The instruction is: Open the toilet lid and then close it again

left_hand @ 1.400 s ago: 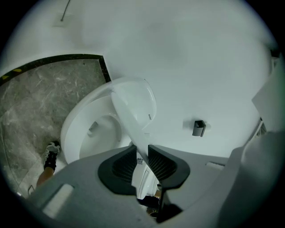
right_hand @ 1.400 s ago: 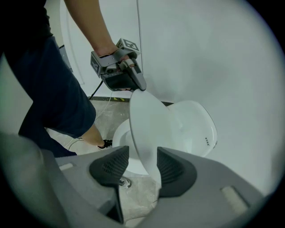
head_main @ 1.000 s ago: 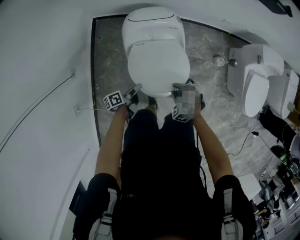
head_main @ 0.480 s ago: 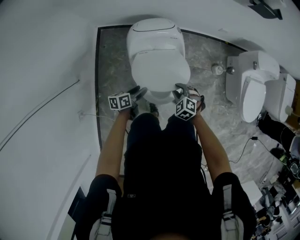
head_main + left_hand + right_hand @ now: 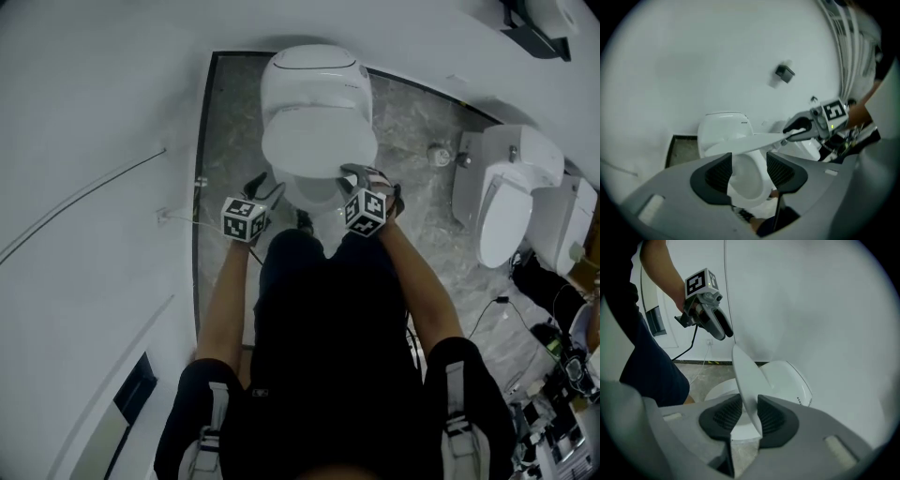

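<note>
Head view: the toilet lid [image 5: 317, 142] is part-raised over the bowl [image 5: 309, 194], with the right tongs [image 5: 356, 176] at its front edge and bare floor [image 5: 225, 131] either side.

Left gripper view: the left tongs [image 5: 749, 171] have just opened and stand wide apart, touching nothing.

Right gripper view: the right tongs have just been closing and are clamped on the lid's rim.

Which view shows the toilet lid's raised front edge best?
The right gripper view: the toilet lid rises close up, its edge pinched in the jaws of the right gripper, which have just been closing. The left gripper view shows it edge-on, lifted off the bowl. The head view shows only its top.
</note>
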The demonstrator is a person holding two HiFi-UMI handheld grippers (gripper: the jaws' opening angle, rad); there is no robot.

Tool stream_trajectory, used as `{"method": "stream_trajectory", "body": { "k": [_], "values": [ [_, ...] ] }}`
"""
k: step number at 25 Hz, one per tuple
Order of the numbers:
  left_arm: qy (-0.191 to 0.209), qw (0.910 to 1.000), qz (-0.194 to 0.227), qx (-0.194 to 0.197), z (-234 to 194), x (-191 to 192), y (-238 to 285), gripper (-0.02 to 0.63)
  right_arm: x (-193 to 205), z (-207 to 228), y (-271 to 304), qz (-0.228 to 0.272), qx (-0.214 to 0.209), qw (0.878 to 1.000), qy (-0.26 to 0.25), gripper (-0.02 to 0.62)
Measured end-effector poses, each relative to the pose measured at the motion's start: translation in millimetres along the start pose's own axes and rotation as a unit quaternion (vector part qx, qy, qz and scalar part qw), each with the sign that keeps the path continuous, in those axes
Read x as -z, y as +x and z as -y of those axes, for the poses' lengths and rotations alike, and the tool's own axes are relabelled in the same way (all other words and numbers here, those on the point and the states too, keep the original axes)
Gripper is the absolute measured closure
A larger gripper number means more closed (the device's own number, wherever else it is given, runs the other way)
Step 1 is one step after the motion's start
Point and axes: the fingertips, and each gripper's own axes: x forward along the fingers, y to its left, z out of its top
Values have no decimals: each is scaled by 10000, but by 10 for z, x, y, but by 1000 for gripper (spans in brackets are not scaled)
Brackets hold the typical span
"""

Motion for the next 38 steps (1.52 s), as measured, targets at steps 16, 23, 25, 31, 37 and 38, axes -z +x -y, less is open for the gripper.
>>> {"method": "stream_trajectory", "body": {
  "k": [16,23,25,31,37,38],
  "values": [
    [4621,8804,-970,-441,291,-528,447,475,-206,340,-79,116,-629,9979,-141,499],
    [5023,8598,-906,115,210,-665,495,555,-327,562,-71,-187,-495,9984,210,500],
    [5092,8561,-848,245,193,-721,509,557,-332,630,-78,-295,-374,9986,249,505],
    [5104,8547,-812,492,113,-930,545,560,-408,873,-90,-491,-59,9969,616,509],
    [4729,8774,-779,229,29,-1218,643,560,-459,1166,-125,-230,-82,9986,476,523],
    [4647,8820,-770,150,13,-1271,671,560,-465,1228,-121,-182,-107,9989,430,526]
  ]
}}
